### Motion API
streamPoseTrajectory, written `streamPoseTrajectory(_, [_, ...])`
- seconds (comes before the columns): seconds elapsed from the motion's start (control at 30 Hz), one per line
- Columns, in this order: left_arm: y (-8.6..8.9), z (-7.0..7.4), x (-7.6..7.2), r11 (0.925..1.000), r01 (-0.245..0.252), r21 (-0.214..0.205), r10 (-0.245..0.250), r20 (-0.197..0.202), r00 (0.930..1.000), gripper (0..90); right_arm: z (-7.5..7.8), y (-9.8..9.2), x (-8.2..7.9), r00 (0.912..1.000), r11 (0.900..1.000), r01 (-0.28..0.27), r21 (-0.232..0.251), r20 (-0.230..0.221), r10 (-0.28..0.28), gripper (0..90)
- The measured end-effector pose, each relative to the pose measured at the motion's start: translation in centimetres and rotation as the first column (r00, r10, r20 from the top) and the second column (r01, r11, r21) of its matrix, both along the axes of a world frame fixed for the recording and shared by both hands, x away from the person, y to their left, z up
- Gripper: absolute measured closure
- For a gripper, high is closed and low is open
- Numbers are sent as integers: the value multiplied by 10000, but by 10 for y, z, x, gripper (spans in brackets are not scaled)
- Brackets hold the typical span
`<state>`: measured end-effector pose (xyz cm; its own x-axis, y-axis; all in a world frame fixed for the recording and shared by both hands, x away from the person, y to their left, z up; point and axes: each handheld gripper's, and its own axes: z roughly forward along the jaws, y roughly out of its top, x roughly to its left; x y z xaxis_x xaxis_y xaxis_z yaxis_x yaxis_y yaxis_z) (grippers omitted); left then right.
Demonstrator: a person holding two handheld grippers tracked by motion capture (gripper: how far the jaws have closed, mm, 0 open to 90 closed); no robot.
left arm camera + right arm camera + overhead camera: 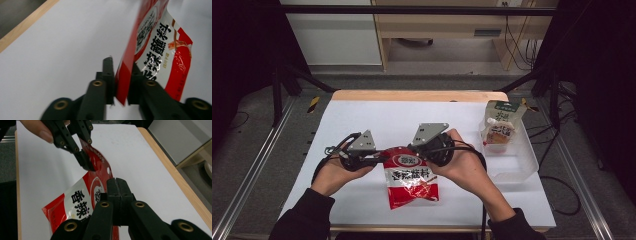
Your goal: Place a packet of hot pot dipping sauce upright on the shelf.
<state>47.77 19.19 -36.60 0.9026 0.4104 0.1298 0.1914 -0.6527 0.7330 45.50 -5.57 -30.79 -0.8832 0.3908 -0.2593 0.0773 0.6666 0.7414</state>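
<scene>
Gripping the red sauce packet [411, 180] over the bench [362, 115], your left gripper [122, 82] clamped its edge. Your right gripper [119, 195] pinched the top (jaws fully closed).

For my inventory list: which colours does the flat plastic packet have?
Red and white with black characters, clearest in the left gripper view.

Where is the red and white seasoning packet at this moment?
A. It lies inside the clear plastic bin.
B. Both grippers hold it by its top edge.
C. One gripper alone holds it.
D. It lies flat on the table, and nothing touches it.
B. The left gripper and the right gripper both have their fingers closed on the top edge of the seasoning packet, away from the clear plastic bin with its two other pouches.
</scene>
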Motion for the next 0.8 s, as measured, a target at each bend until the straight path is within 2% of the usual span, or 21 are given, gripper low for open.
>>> streamPoseTrajectory(0.03, [-1,1,-1,10000,80,32,-80,13,10000,893,1,-2,0,10000,10000,-32,-59,-64,32,900])
streamPoseTrajectory(0.1, [-4,4,-3,9997,237,-2,-237,57,9997,897,3,-6,1,10000,9998,-16,-214,-24,16,900])
streamPoseTrajectory(0.17, [-8,8,-6,9991,395,170,-399,279,9988,899,4,-12,1,9999,9997,-68,-236,-88,66,887])
streamPoseTrajectory(0.2, [-10,10,-7,9985,434,328,-447,404,9982,899,5,-14,2,9999,9996,-124,-259,-92,121,801])
streamPoseTrajectory(0.27, [-14,12,-10,9965,543,634,-580,568,9967,900,7,-19,2,9999,9989,-108,-461,109,113,693])
streamPoseTrajectory(0.33, [-17,14,-12,9962,650,584,-686,621,9957,900,10,-22,2,9997,9981,-147,-603,207,160,604])
streamPoseTrajectory(0.43, [-18,17,-13,9961,685,548,-723,703,9949,900,12,-25,6,9990,9914,-412,-1244,100,428,471])
streamPoseTrajectory(0.53, [-19,19,-15,9957,743,559,-785,764,9940,900,8,-25,9,9987,9807,-504,-1891,-135,488,413])
streamPoseTrajectory(0.67, [-20,23,-16,9949,849,553,-892,814,9927,900,0,-20,14,9972,9698,-602,-2363,-573,479,402])
streamPoseTrajectory(0.8, [-20,25,-18,9948,906,474,-943,824,9921,900,-7,-15,17,9924,9603,-798,-2673,-1115,515,559])
